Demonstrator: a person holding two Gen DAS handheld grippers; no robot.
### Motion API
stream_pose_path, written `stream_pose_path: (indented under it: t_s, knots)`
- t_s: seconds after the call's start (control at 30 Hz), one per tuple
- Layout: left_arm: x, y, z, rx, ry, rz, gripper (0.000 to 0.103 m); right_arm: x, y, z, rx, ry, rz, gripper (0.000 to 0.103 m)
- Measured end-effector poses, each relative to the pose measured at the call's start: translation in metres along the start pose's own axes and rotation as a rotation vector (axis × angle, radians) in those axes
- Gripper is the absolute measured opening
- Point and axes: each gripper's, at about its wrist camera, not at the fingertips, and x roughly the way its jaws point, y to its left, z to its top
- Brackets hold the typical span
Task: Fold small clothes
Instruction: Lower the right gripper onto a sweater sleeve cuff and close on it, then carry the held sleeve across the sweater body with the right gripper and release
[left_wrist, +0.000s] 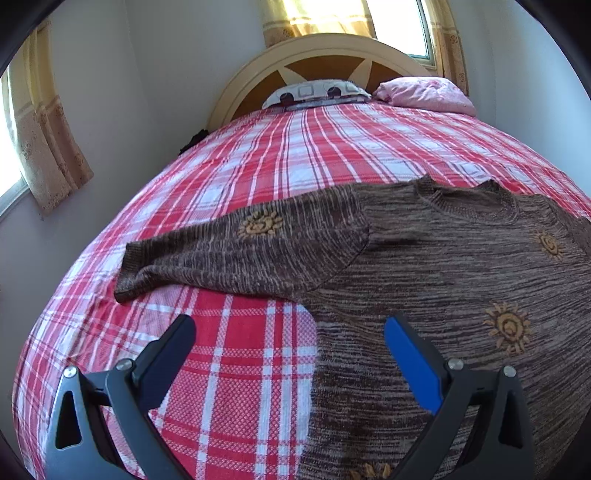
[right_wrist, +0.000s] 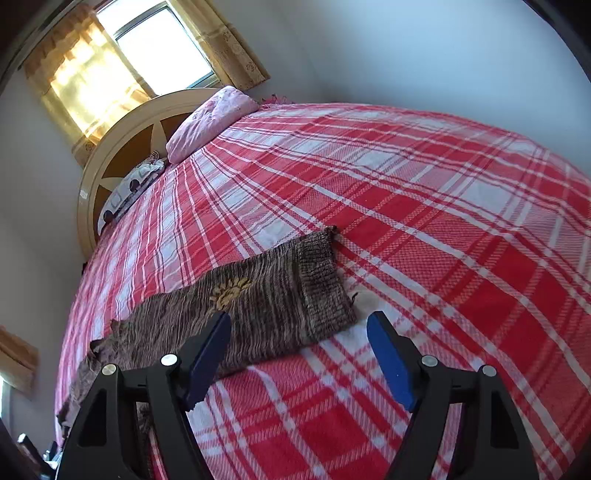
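Brown marled knit sweater with orange sun motifs (left_wrist: 424, 258) is lying flat on the red-and-white plaid bedspread (left_wrist: 258, 147), one sleeve reaching toward 9 o'clock in the left wrist view. Left gripper (left_wrist: 291, 328) is hovering with jaws apart over the sweater's edge, gripping nothing. Right gripper (right_wrist: 299, 325) is hanging with jaws spread wide, nothing clamped, the sleeve cuff (right_wrist: 321, 288) lying at 12 o'clock.

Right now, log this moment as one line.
sweater: flat on bed, unfolded | left gripper: open, empty | right gripper: open, near sleeve cuff
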Motion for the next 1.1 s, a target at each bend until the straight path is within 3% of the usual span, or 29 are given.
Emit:
stream_pose_path:
  t_s: [0.13, 0.33, 0.4, 0.47, 0.5, 0.6, 0.77, 0.93, 1.1]
  knots:
    - [0.012, 0.001, -0.004, -0.017, 0.043, -0.013, 0.103, 0.019, -0.008, 0.004, 0.031, 0.047, 0.001, 0.065]
    - [0.024, 0.001, -0.006, -0.032, 0.089, -0.027, 0.103, 0.029, -0.003, 0.004, -0.003, 0.062, -0.019, 0.062]
    - [0.026, -0.001, -0.008, -0.023, 0.099, -0.020, 0.103, 0.036, 0.002, 0.005, -0.036, 0.080, -0.038, 0.051]
    - [0.027, -0.004, -0.009, -0.010, 0.103, -0.007, 0.103, 0.040, 0.005, 0.006, -0.064, 0.095, -0.051, 0.028]
    - [0.027, -0.005, -0.009, -0.007, 0.103, -0.004, 0.103, 0.042, 0.007, 0.007, -0.074, 0.104, -0.051, 0.021]
    - [0.028, -0.003, -0.010, -0.014, 0.109, 0.010, 0.103, 0.043, 0.016, 0.008, -0.115, 0.103, -0.075, 0.010]
    - [0.031, 0.001, -0.011, -0.036, 0.122, 0.010, 0.103, 0.032, 0.055, 0.008, -0.212, 0.055, -0.071, 0.009]
    - [0.032, 0.000, -0.012, -0.028, 0.125, 0.010, 0.103, 0.017, 0.121, 0.001, -0.385, 0.000, -0.045, 0.009]
    - [0.032, 0.000, -0.012, -0.029, 0.123, 0.010, 0.103, 0.015, 0.189, -0.022, -0.545, 0.000, 0.015, 0.009]
